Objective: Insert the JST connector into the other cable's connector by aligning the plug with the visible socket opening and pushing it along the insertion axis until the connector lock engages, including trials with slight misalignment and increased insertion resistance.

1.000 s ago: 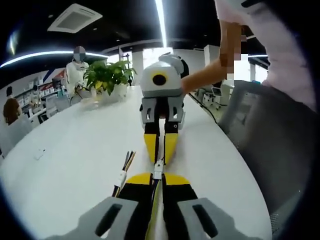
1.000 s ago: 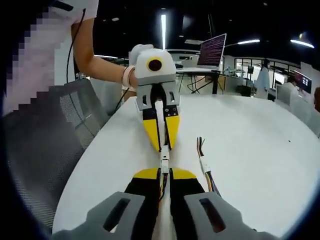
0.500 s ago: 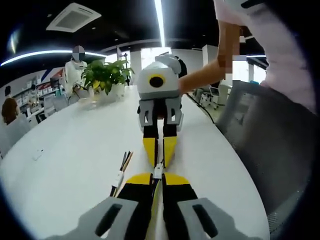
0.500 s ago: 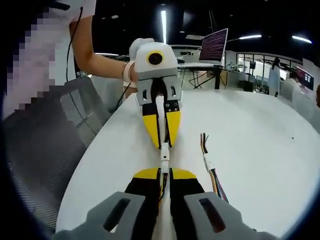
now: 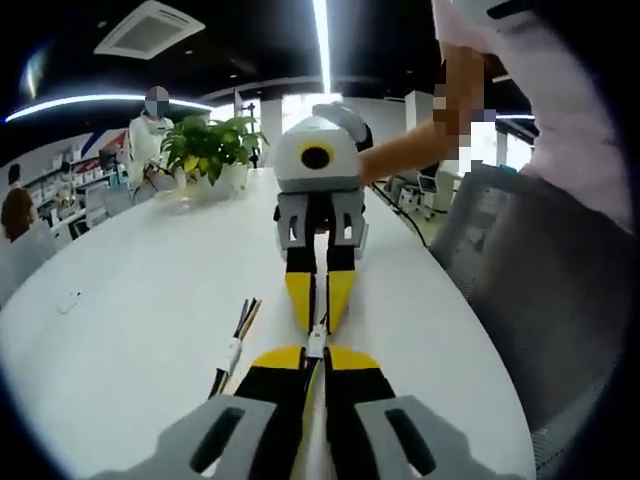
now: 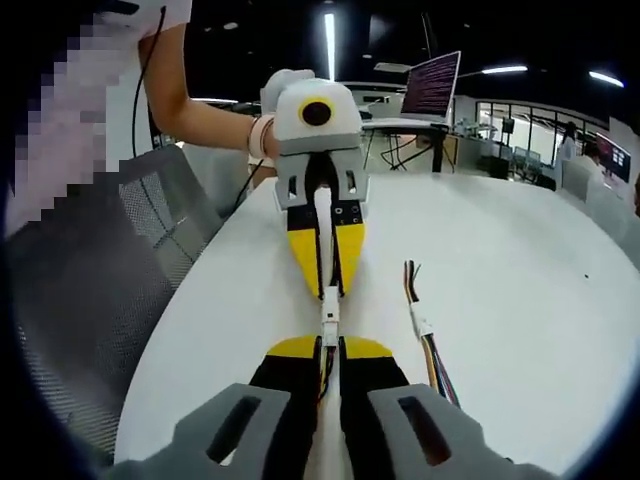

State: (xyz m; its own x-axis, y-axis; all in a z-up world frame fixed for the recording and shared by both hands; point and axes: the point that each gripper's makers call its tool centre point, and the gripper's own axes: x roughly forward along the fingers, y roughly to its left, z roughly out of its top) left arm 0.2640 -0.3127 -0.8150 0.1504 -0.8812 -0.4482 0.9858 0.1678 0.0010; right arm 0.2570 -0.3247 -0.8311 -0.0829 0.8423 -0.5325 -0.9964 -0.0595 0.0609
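Spare multicoloured wire bundle with a white plug (image 5: 233,352) (image 6: 424,335) lies on the round white table (image 5: 130,330) (image 6: 520,290) just beside the two yellow-tipped grippers, left (image 5: 316,358) (image 6: 327,290) and right (image 6: 328,348) (image 5: 317,322). Each is closed on its cable, white JST connectors (image 5: 316,343) (image 6: 329,322) meeting tip to tip between them. Potted green plant (image 5: 208,150), grey mesh chair (image 5: 540,290) and lit monitor (image 6: 432,88) stand around; its writing is unreadable.

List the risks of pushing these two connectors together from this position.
1. The white connector pair is small and sits between both grippers' tips, so I cannot tell whether plug and socket are square; a slight tilt could jam them.
2. The left gripper and right gripper face tip to tip; pushing further may make the jaws collide.
3. A spare cable lies on the white table nearby and might snag.
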